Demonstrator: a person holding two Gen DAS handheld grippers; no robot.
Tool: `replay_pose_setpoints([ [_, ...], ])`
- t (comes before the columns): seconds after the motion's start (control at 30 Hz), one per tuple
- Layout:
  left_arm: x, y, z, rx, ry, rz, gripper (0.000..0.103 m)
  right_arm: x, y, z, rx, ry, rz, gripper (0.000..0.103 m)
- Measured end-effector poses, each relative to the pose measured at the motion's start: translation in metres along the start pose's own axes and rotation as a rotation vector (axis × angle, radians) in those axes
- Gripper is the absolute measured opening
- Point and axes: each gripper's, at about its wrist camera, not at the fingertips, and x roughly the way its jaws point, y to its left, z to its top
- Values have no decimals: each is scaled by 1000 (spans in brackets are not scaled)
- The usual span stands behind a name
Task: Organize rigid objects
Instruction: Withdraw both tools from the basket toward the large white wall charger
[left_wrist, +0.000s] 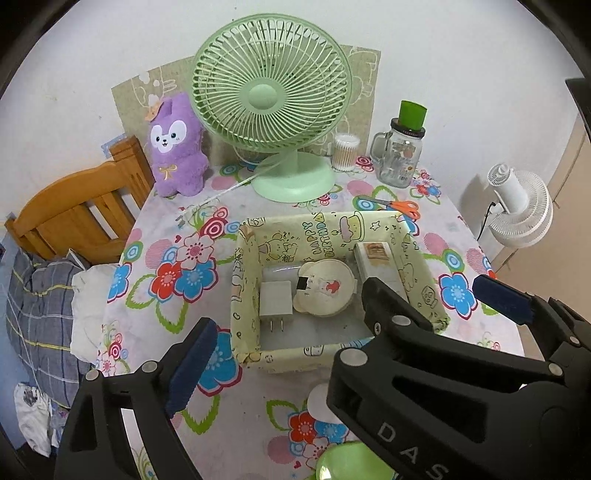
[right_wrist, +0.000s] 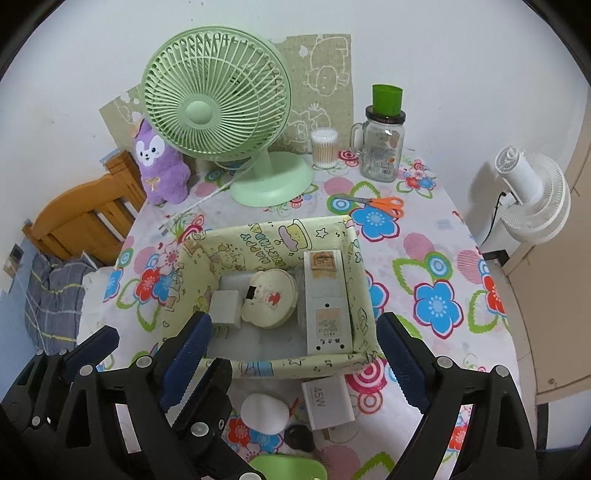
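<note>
A cream cartoon-print box (left_wrist: 244, 284) (right_wrist: 295, 365) stands mid-table. Inside lie a white plug charger (left_wrist: 275, 299) (right_wrist: 225, 302), a round cream compact (left_wrist: 325, 288) (right_wrist: 271, 299) and a long white block (left_wrist: 376, 262) (right_wrist: 327, 295). In front of the box lie a white 45W charger (right_wrist: 327, 402), a white oval piece (right_wrist: 264, 411) (left_wrist: 317, 402), a small black item (right_wrist: 299, 437) and a green object (right_wrist: 288, 469) (left_wrist: 351, 461). My left gripper (left_wrist: 295, 332) hangs open over the box's near side. My right gripper (right_wrist: 291, 321) is open too, close beside it and covering the left one's right finger. Neither holds anything.
On the flowered tablecloth (left_wrist: 159, 321), a green desk fan (left_wrist: 271, 107), a purple plush (left_wrist: 177, 147), a cotton-swab tub (left_wrist: 345, 151), a glass jar topped by a green cup (left_wrist: 400, 151) and orange scissors (left_wrist: 397, 205) line the back. A wooden chair (left_wrist: 74, 214) stands left, a white fan (left_wrist: 521, 206) right.
</note>
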Motion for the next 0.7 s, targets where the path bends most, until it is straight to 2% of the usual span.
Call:
replay_pose_setpoints([
  [0.7, -41, -5, -26, -3, -31, -5, 94, -48, -1, -27, 3, -37, -21, 95],
])
